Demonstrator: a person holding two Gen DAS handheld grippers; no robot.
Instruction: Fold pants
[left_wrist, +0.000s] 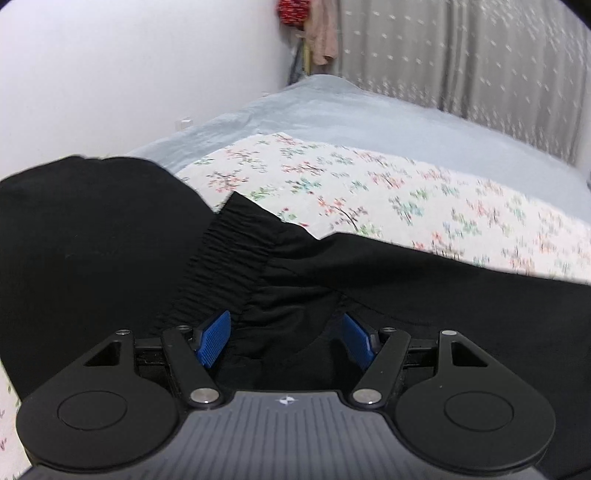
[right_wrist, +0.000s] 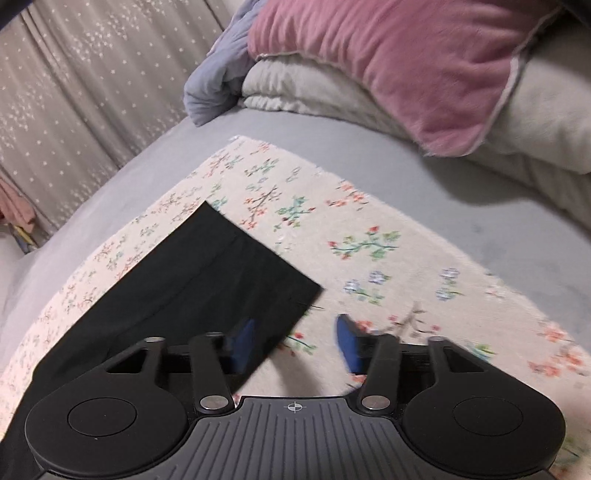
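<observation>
Black pants (left_wrist: 332, 280) lie on a floral cloth (left_wrist: 369, 184) on a bed. In the left wrist view their ribbed elastic waistband (left_wrist: 229, 254) runs toward my left gripper (left_wrist: 286, 338), which is open with its blue pads on either side of bunched black fabric. In the right wrist view the leg end of the pants (right_wrist: 229, 280) lies flat with a square hem corner. My right gripper (right_wrist: 295, 341) is open just above the cloth; the left pad is over the hem corner, the right pad over the bare floral cloth (right_wrist: 369, 240).
A grey-blue bed sheet (left_wrist: 369, 118) surrounds the cloth. A pink pillow (right_wrist: 388, 62) and folded pale bedding (right_wrist: 535, 122) lie at the bed's far right. A curtain (left_wrist: 461, 48) and a white wall (left_wrist: 129, 66) stand behind the bed.
</observation>
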